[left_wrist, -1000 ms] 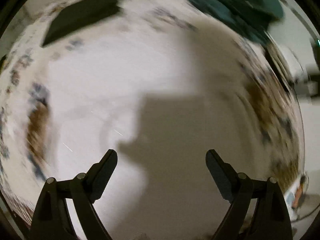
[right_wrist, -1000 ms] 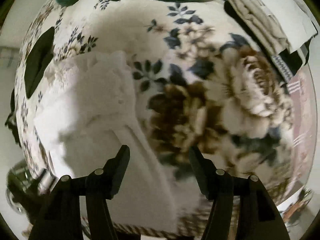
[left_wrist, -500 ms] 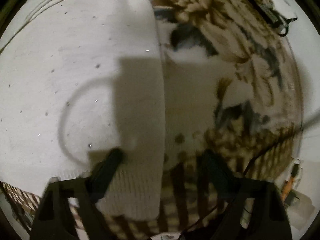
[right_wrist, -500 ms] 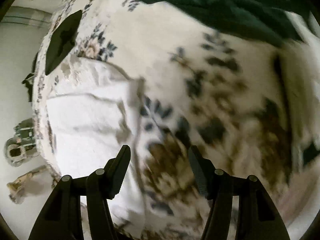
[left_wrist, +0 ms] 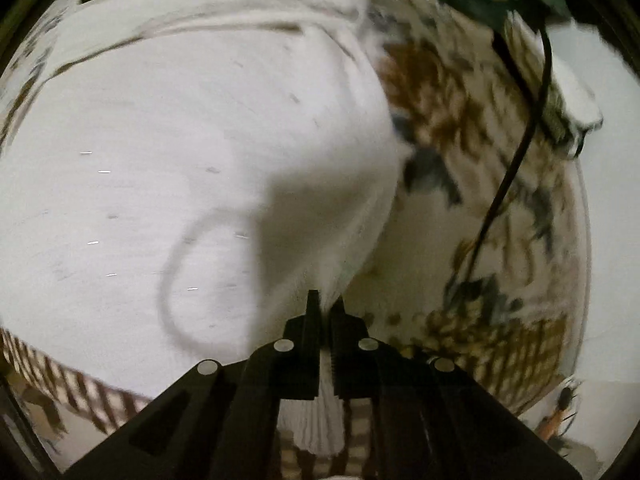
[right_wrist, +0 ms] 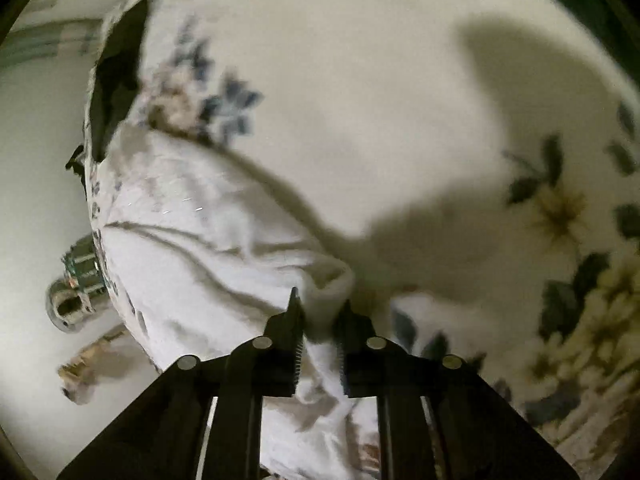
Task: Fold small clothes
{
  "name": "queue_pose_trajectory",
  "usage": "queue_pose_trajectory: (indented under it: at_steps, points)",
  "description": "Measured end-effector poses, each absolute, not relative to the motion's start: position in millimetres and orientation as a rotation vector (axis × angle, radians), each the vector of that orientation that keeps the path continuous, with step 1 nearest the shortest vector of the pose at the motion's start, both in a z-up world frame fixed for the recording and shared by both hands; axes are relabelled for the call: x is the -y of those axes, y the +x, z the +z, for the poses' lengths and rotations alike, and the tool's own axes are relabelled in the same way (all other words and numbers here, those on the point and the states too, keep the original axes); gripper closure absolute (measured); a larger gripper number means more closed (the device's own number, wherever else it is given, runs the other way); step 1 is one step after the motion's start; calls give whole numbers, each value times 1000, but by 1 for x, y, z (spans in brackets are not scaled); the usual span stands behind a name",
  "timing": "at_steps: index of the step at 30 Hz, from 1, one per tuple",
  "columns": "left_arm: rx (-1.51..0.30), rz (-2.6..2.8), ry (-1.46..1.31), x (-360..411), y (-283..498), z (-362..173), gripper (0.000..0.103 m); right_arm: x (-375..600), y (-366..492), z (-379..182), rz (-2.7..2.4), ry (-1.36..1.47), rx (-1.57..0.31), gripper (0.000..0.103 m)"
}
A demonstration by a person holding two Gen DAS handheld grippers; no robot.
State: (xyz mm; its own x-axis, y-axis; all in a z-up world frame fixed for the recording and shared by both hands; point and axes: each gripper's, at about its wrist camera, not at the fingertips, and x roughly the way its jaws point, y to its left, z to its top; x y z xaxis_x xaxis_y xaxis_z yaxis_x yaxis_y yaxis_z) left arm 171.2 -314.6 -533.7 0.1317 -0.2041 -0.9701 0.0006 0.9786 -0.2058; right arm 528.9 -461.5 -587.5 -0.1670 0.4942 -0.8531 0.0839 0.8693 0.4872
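left gripper (left_wrist: pixel 325 312): was wide, now fingers pinch white garment (left_wrist: pixel 160 168) ribbed hem | right gripper (right_wrist: pixel 320 318): likewise clamped on its corner | garment lies at floral surface (right_wrist: pixel 360 80) near edge | both grips secured, fold can start

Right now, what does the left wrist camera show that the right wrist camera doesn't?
Only the left wrist view shows the left gripper shut on the ribbed hem of the white sweater, plus a black cable across the floral cloth. Only the right wrist view shows the right gripper pinching a bunched fold of the sweater, and a metal object on the floor. Both show the sweater on the floral cloth.
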Motion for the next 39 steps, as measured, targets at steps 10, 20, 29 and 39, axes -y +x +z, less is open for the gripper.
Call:
queue_pose_trajectory:
  at_steps: [10, 20, 29, 39]
  points:
    - [-1280, 55, -443, 132, 165, -452, 101, 365, 545, -464, 409, 345, -1623, 92]
    - [-1230, 263, -647, -44, 149, -483, 101, 118, 571, -459, 405, 155, -1595, 92]
    - [-1275, 300, -786, -121, 132, -553, 101, -29, 576, -522, 322, -13, -1610, 93]
    - [-1399, 283, -936, -168, 121, -567, 87, -5, 582, -532, 407, 313, -1663, 49]
